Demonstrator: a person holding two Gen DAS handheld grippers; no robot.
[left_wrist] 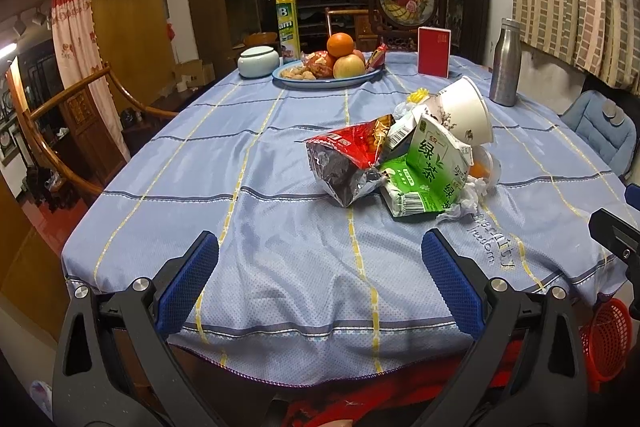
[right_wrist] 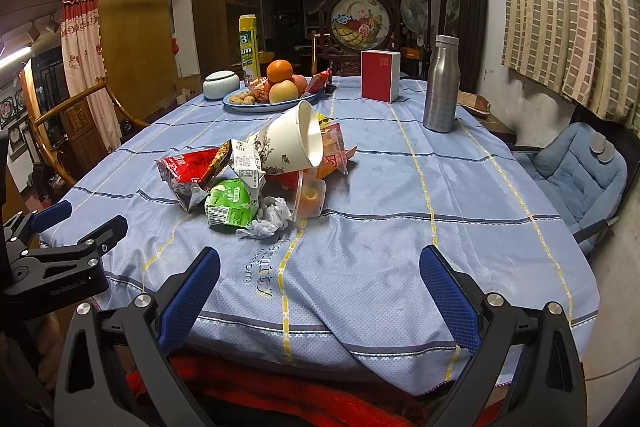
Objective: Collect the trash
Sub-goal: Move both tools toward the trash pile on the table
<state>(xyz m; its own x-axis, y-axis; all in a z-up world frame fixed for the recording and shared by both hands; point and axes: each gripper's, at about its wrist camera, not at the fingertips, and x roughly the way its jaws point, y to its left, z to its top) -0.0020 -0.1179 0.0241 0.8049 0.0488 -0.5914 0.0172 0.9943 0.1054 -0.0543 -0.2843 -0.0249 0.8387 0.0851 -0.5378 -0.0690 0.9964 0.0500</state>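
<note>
Left wrist view: left gripper [left_wrist: 320, 259] hovers at the near table edge, jaws spread wide, nothing in them.
Right wrist view: right gripper [right_wrist: 320, 263], same deal, wide open and empty.
Where the trash is: piled mid-table on the blue tablecloth [left_wrist: 160, 155], well ahead of both grippers.
Pile: red snack bag [left_wrist: 348, 159], green tea carton [left_wrist: 428, 167], paper cup [left_wrist: 464, 111], crumpled tissue [right_wrist: 268, 221], clear plastic cup [right_wrist: 310, 195].
Cup axis: tipped over, long axis slanted, mouth facing right in the right view.
Risk: everything leans on everything, so grabbing one piece probably topples the cup, or drags the loose cloth.
Red basket [left_wrist: 606, 343]: below the table edge, maybe the bin.
</note>
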